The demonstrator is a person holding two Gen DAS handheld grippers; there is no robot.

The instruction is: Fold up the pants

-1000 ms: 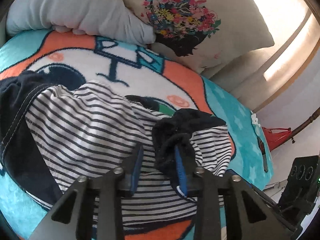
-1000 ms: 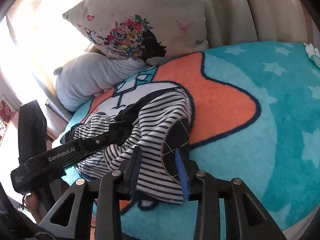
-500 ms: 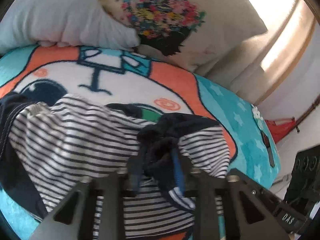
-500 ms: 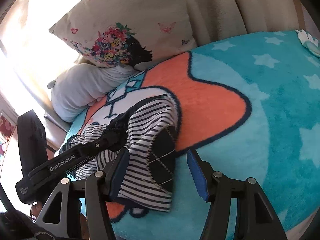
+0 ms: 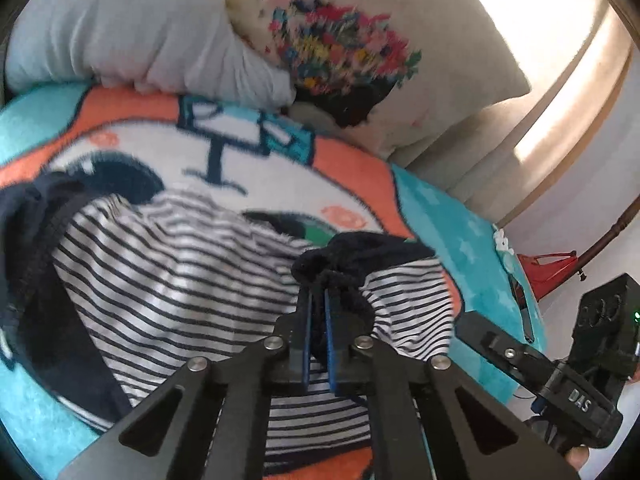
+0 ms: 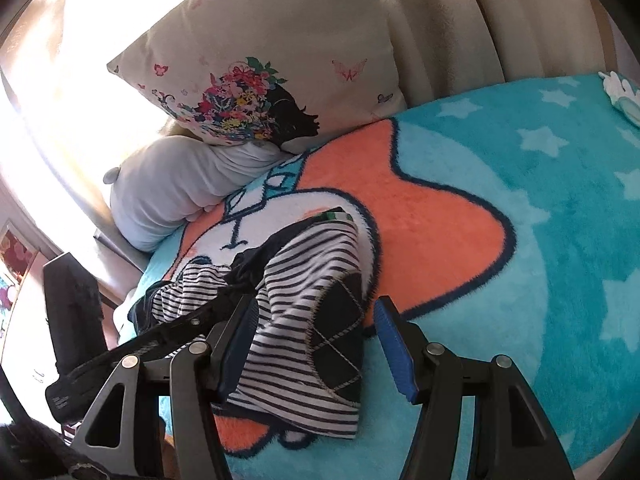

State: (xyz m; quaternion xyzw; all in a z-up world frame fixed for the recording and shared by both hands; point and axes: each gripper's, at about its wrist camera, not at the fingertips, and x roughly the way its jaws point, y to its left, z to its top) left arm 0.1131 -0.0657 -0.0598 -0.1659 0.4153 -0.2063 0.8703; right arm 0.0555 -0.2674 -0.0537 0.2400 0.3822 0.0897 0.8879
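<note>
Striped pants bunched on the blanket, left gripper clamped on them, right one open.

Teal-and-orange cartoon blanket [image 6: 540, 240] covers the bed, floral pillow [image 6: 280, 68] and grey pillow [image 6: 168, 188] at its head. Pants [image 5: 168, 280] lie crumpled mid-blanket: white with thin navy stripes, navy lining turned out, a dark argyle patch [image 6: 340, 336] with tan stitching. Left gripper [image 5: 318, 304] jaws pinched tight on a dark navy fold. Right gripper [image 6: 316, 332] jaws spread wide, straddling the patch end, pads clear of the cloth.
</note>
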